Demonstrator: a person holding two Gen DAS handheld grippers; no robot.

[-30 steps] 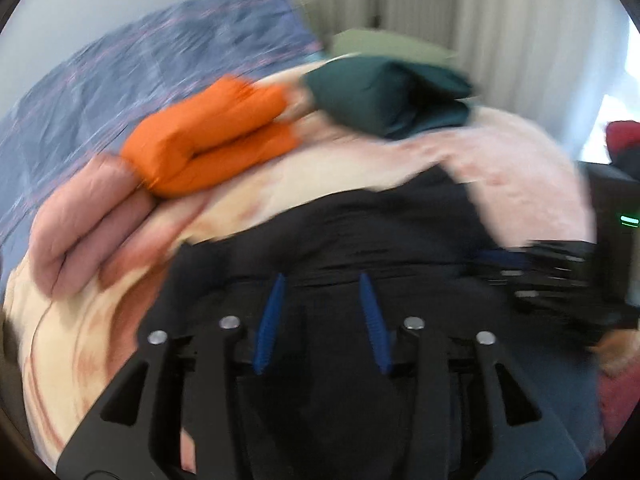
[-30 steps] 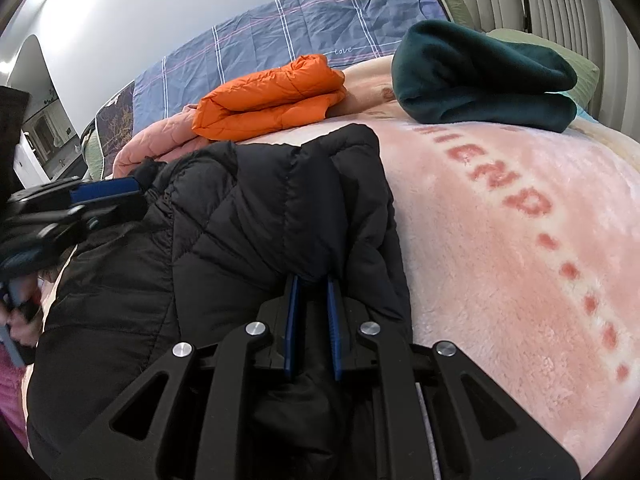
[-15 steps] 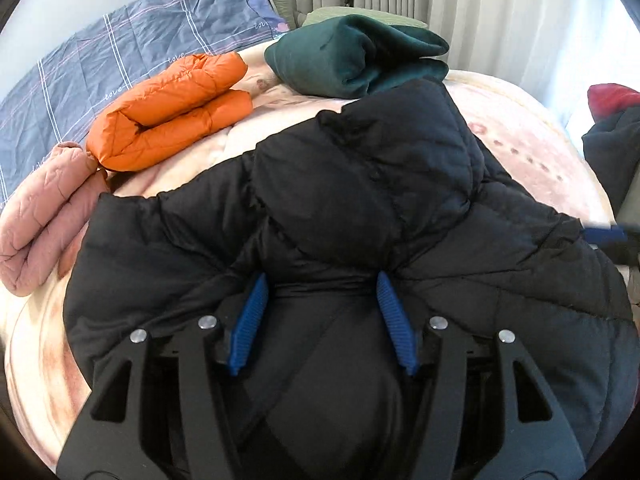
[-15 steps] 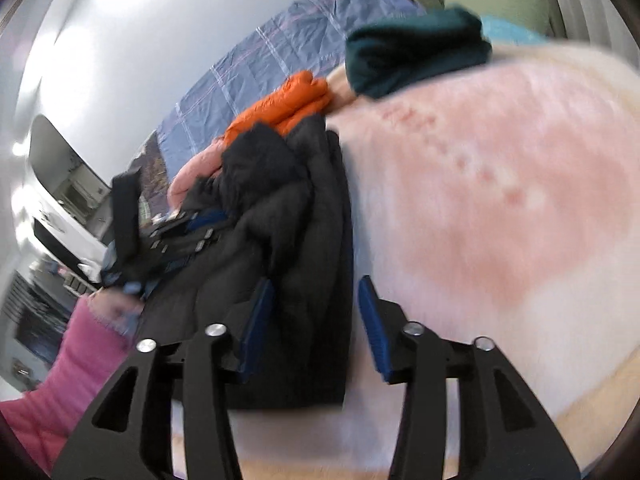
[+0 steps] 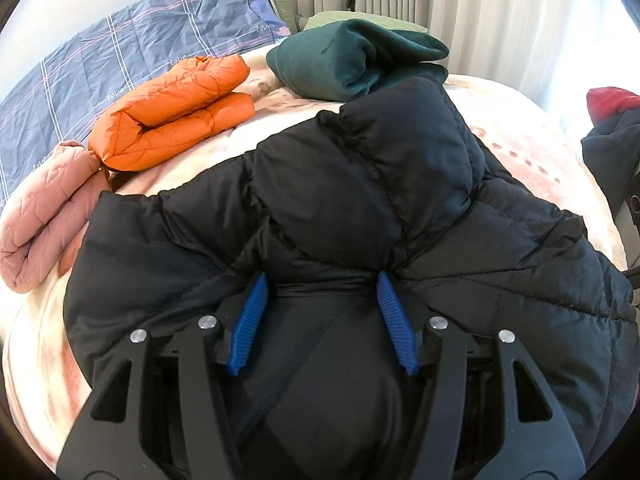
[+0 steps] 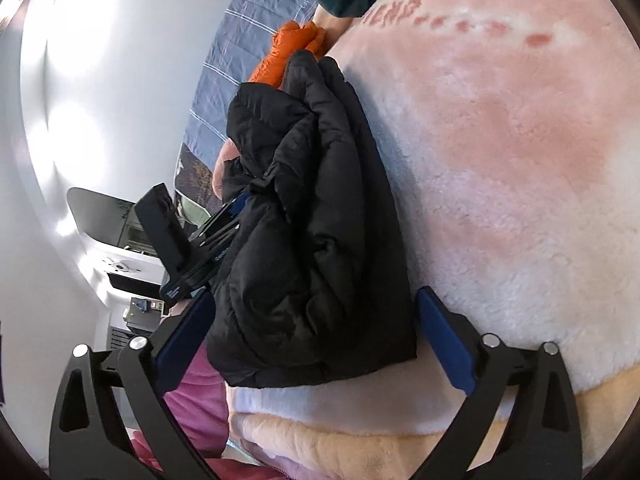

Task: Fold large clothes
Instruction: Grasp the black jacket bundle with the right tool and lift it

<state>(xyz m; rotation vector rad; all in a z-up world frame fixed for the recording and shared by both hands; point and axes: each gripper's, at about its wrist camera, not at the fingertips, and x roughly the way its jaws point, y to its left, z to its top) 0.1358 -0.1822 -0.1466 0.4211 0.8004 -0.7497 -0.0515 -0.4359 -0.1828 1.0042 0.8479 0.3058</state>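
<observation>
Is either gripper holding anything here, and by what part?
The left gripper pinches a gathered fold of the black puffer jacket. The right gripper, jaws opening, straddles the jacket's edge without gripping.

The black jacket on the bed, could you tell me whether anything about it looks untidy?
Yes: the black jacket lies bunched and only partly folded, unlike the neat orange jacket and green garment behind it.

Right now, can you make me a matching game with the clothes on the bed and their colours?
Things:
1. puffy jacket under the left hand-held gripper
2. folded jacket behind it
3. folded fleece near the curtains
4. rolled quilted piece at the left edge

Colours:
A. orange
B. pink
C. black
D. dark green

Pairs: 1-C, 2-A, 3-D, 4-B
</observation>
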